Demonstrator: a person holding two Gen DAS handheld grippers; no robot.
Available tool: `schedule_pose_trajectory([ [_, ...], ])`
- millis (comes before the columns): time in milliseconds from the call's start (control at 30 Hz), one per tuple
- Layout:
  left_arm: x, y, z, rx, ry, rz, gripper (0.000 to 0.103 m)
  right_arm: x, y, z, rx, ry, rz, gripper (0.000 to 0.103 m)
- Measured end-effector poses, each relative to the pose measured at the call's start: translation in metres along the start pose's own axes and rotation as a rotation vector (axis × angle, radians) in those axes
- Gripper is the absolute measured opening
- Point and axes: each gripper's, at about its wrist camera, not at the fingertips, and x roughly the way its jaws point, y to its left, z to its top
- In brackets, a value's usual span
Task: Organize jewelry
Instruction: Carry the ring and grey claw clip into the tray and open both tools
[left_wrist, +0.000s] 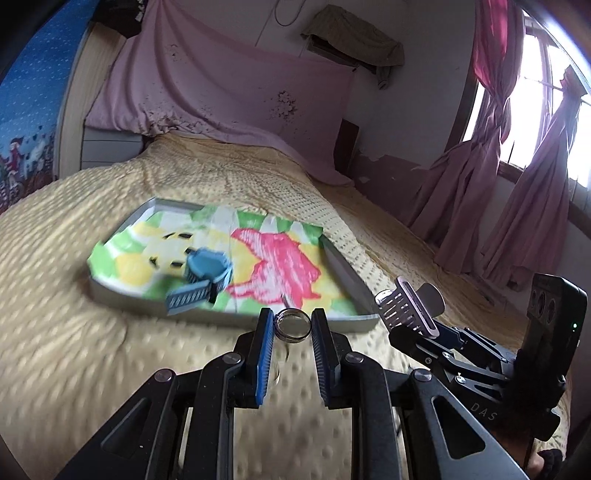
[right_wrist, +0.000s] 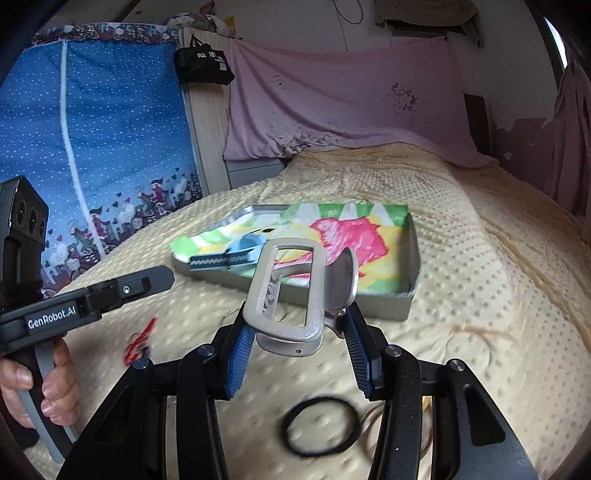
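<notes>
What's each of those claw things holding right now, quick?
Left gripper: shut on a silver ring, pinched between its blue pads.
Right gripper: shut on a grey hair claw clip, held above the bed.

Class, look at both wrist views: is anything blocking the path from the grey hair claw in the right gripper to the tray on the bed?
Nothing visible blocks it. The grey hair claw sits just before the tray, whose near side is open; the blue clip lies farther left.

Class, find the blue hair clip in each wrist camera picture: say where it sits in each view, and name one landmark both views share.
Left wrist: blue hair clip left of centre, on the tray's near-left part.
Right wrist: blue hair clip centre-left, at the tray's near-left edge, behind the grey clip.
Shared landmark: the colourful tray.
</notes>
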Motion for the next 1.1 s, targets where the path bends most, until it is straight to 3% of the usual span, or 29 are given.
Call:
schedule_pose_trajectory([
  [200, 0.056, 0.003, 0.025, -0.007, 0.032, -0.003, 0.020, 0.040, -0.022, 0.031, 0.012, 0.001, -0.048, 0.043],
  [367, 0.097, 0.010, 0.028, -0.028, 0.137, 0.004, 0.020, 0.082, -0.033, 0.043, 0.027, 0.064, -0.079, 0.043],
  [700, 0.124, 0.017, 0.025, -0.011, 0.250, 0.084, 0.020, 0.120, -0.053, 0.034, 0.021, 0.206, -0.098, 0.043],
  [1100, 0.127, 0.011, 0.019, 0.016, 0.255, 0.130, 0.022, 0.125, -0.056, 0.028, 0.019, 0.224, -0.092, 0.043],
])
